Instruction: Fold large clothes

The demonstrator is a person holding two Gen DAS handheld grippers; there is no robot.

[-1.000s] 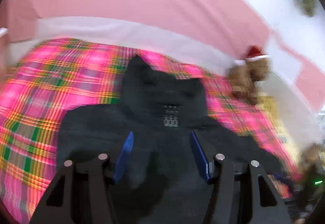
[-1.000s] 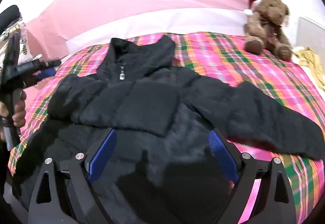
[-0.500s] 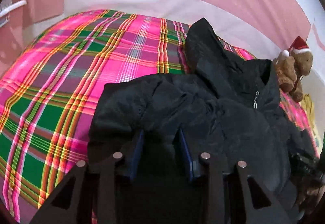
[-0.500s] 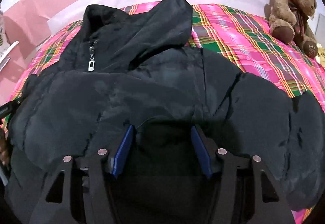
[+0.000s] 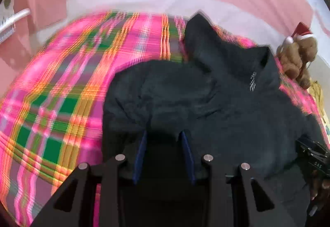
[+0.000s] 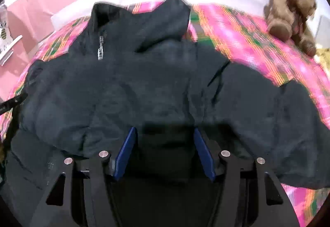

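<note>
Both grippers' fingers (image 5: 142, 150) apparently pinch jacket (image 6: 156, 82) fabric.

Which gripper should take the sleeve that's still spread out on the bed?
Right gripper, probably. In its view the outstretched sleeve of the black jacket lies just right of its fingers. In the left wrist view that sleeve isn't visible; the left gripper sits at the opposite side.

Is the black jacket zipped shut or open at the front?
Zipped shut: black jacket front shows no gap, and zipper pull sits near the collar.
</note>
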